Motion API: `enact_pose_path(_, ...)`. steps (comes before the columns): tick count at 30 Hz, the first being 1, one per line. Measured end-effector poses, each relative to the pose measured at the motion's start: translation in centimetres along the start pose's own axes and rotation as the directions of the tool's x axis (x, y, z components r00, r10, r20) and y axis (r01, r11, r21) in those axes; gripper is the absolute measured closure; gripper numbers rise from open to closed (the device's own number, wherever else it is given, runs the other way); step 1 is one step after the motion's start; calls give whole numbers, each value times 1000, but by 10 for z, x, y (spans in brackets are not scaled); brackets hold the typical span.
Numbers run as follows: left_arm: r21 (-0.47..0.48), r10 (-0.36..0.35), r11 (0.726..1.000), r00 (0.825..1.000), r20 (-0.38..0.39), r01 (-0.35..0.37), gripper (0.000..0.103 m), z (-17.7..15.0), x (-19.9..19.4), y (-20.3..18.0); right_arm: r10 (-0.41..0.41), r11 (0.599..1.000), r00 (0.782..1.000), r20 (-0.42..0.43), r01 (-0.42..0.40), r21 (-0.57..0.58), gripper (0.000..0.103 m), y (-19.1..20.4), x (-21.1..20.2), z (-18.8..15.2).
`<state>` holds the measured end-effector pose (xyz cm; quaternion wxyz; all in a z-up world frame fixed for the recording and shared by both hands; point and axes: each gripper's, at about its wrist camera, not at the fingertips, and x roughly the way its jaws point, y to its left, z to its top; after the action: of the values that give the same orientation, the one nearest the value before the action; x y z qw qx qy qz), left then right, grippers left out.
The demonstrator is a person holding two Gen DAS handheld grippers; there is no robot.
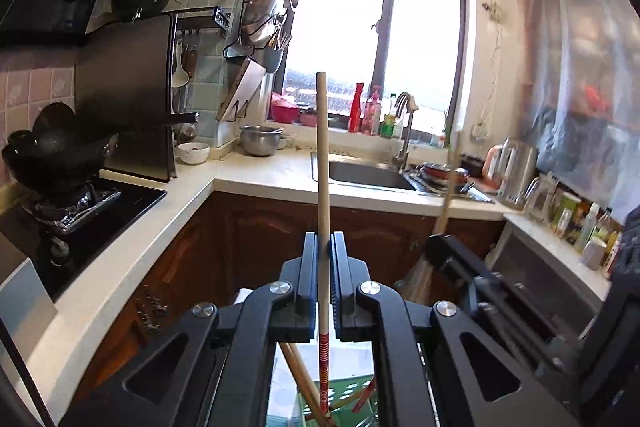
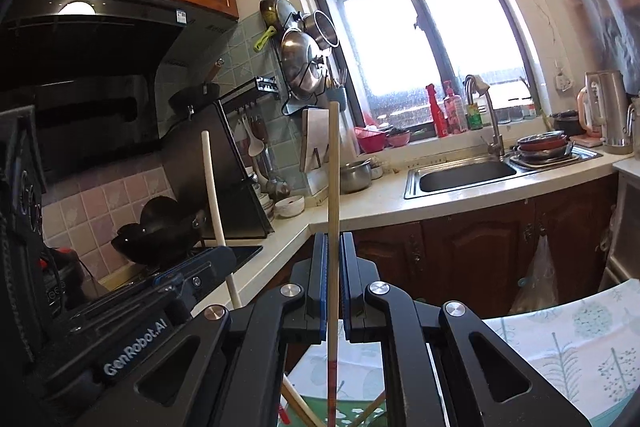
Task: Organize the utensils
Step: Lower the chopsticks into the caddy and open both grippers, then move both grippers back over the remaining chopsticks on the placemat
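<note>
Left gripper [image 1: 323, 247]: jaws clamped on upright chopstick [image 1: 322, 163]. Right gripper [image 2: 333, 251]: jaws clamped on second chopstick [image 2: 333, 179], also vertical. Both raised, kitchen behind. More chopsticks [image 1: 304, 383] loose in green container [image 1: 352, 391] below. Sorting midway, I judge; neither placed yet.

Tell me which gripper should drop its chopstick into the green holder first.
Neither clearly, judging by these views. The left gripper and right gripper each clamp an upright chopstick whose lower end already hangs over the green holder. Slight lean: left.
</note>
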<state>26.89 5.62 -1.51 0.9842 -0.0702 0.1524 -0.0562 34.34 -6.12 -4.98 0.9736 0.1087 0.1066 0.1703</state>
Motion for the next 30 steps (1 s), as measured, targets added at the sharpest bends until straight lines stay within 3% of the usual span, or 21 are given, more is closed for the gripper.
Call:
enact_pose_path(5,-6,-40,999,999,0,40,99,-23,4,4,12,1000,999,-35,-13,-14,98,-5,25,-24)
enact_pose_path(10,-12,-50,999,998,-26,50,99,-46,10,10,57,996,994,-90,-63,-67,98,-11,23,-55)
enact_pose_path(16,12,-59,998,994,-93,60,100,-72,20,15,92,978,980,-174,-122,-168,98,-3,18,-85)
enact_pose_path(21,21,-64,997,986,-153,68,99,-85,22,16,107,974,965,-238,-150,-172,98,0,12,-105)
enact_pose_path(24,19,-72,997,972,-225,78,90,-90,24,15,94,975,959,-267,-143,-169,97,0,11,-110)
enact_pose_path(28,-3,-62,998,957,-284,64,57,-93,22,23,80,983,950,-301,-125,-132,96,-9,11,-109)
enact_pose_path(30,-21,-59,998,955,-292,55,51,-93,18,28,74,984,948,-309,-120,-131,90,-11,8,-105)
